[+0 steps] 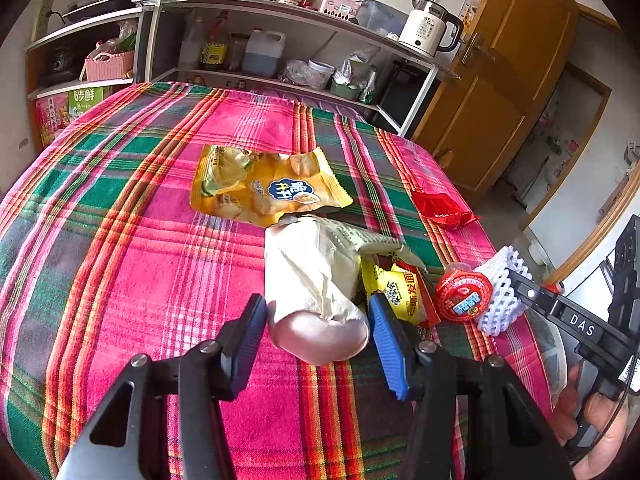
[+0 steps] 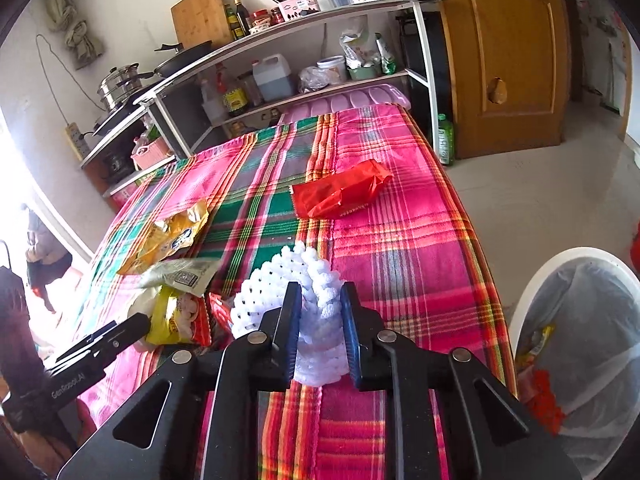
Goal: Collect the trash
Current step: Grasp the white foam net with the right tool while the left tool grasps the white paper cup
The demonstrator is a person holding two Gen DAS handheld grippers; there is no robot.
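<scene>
Your right gripper (image 2: 320,312) is clamped on the white foam fruit net (image 2: 280,280); both blue pads press into its near end and the mesh bunches between them. No earlier picture is at hand, so only the grip itself is noted.

Your left gripper (image 1: 318,320) stands with its jaws apart around a crumpled pale wrapper (image 1: 316,276). The wrapper's rounded near end fills the gap; whether the pads touch it you cannot tell from this view.

Relative to the left gripper:
- yellow snack bag (image 1: 264,188), flat on the plaid cloth (image 1: 140,220), straight ahead beyond the pale wrapper and touching its far end;
- small yellow-and-red packet (image 1: 400,292), just right of the right pad;
- round red cap-like piece (image 1: 464,292), further right, against the foam net.

Relative to the right gripper:
- red wrapper (image 2: 340,192), ahead and well apart, lying alone on the cloth;
- white bin with a clear liner (image 2: 580,320), to the right, off the table edge, some coloured scraps already inside;
- left gripper's arm, low to the left beside the packets.
</scene>
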